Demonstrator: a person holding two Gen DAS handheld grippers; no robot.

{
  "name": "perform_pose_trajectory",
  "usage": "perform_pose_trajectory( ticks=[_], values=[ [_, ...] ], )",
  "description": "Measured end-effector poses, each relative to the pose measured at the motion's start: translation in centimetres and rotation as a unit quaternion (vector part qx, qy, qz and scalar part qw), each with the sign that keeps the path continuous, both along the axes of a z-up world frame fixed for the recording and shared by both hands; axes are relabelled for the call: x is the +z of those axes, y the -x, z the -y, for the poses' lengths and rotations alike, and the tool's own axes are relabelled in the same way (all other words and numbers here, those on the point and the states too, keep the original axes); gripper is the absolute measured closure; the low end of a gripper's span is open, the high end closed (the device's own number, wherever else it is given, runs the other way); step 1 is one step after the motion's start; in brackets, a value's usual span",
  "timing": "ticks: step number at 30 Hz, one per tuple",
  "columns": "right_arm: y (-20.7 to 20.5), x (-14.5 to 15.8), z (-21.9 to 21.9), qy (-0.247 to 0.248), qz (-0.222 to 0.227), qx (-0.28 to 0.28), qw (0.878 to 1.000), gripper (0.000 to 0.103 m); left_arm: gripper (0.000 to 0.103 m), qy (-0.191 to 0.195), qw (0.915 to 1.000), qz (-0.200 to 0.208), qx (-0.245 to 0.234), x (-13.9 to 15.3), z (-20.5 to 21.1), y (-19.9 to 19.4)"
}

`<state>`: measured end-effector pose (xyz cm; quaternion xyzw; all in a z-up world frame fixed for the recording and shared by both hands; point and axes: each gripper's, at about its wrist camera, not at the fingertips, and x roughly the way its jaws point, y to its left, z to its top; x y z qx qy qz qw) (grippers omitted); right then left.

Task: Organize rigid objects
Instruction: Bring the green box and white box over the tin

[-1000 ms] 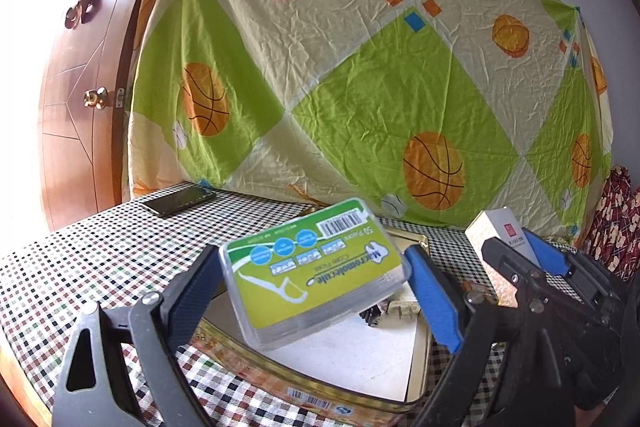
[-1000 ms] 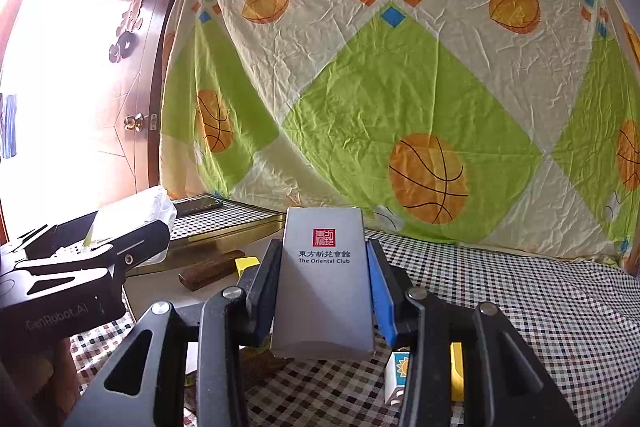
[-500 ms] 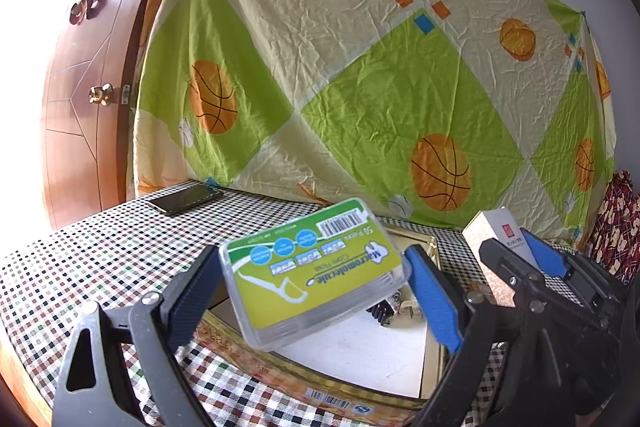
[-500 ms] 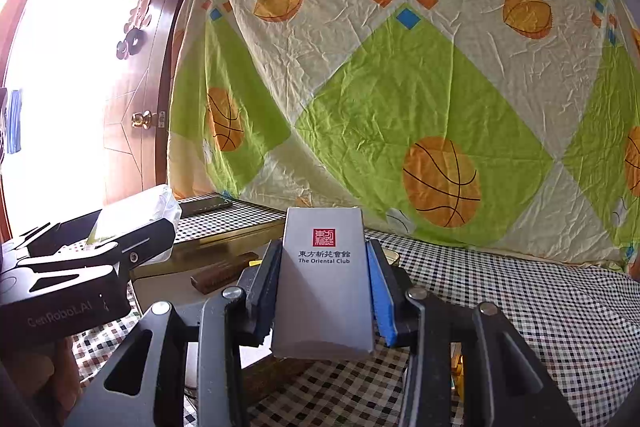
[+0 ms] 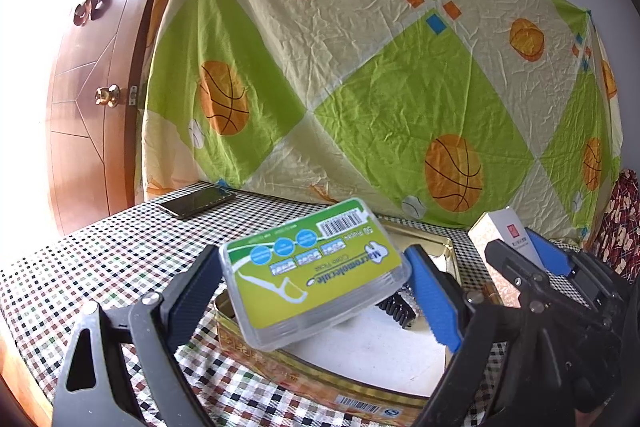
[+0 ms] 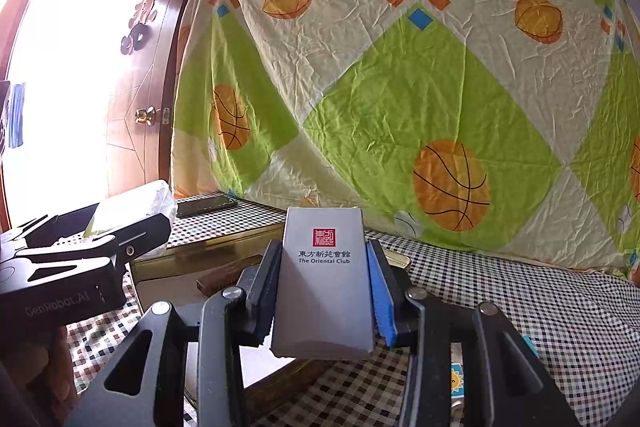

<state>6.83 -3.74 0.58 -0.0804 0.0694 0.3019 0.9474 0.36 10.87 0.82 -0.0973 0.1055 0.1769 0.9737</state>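
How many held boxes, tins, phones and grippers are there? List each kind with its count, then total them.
Held boxes: 2 (floss pick box, grey Oriental Club box)
Tins: 1 (gold tin)
Phones: 1 (phone)
Grippers: 2 (left gripper, right gripper)
Total: 6

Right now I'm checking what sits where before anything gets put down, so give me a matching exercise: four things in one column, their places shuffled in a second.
Things
1. floss pick box
2. grey Oriental Club box
3. phone
4. black comb

Places
A. lying inside the gold tin
B. between the right gripper fingers
C. flat on the checked cloth, far left
D. between the left gripper fingers

Pairs: 1-D, 2-B, 3-C, 4-A
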Motion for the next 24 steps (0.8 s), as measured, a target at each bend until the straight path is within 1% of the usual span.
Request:
perform_pose_trajectory(
  ticks=[14,24],
  values=[
    [-0.1,0.2,-1.6,0.007,0.002,0.004,1.0,0.06,0.011,-0.011,0.9999,-0.01,-0.001,0.4,-1.3,-0.8],
    [-0.8,0.0,-2.1,0.009,-0.014,0.009,1.0,0.06,0.011,-0.023,0.9995,-0.023,-0.006,0.4,-1.7,-1.8]
  ],
)
